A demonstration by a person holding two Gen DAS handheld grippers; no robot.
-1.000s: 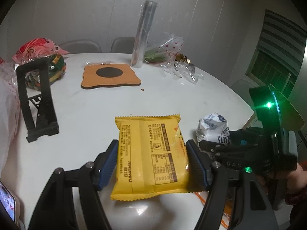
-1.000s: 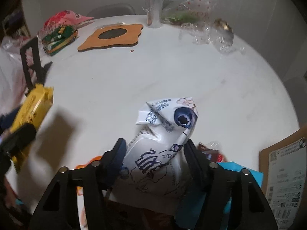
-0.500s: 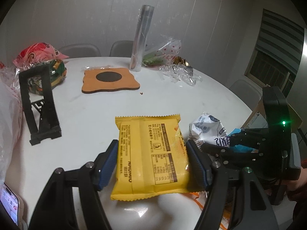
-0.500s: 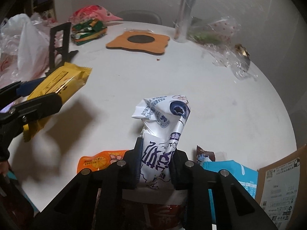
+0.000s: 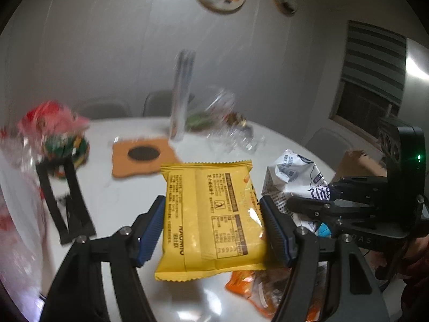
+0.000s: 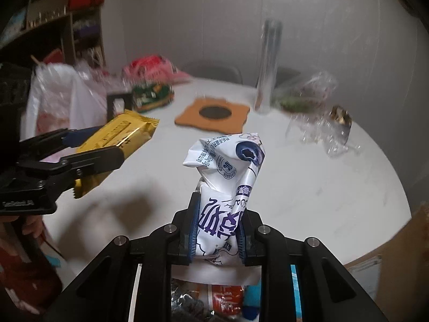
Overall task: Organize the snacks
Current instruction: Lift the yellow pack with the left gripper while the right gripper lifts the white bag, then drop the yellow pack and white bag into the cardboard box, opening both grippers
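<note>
My left tool (image 5: pixel 211 222), lower centre of its frame, grips with pads set wide apart. My right tool (image 6: pixel 215 230), lower centre of its own frame, is clamped narrow, pads pinching. Both tilt downward, raised off the tabletop.

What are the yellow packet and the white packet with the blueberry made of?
The yellow packet looks like thin plastic film, a bit glossy: zigzag sealed edges and a bright glare spot on it. The white blueberry packet looks like soft printed plastic film too, since it crumples and folds where the right gripper squeezes it. Whether either has foil inside can't be seen.
</note>
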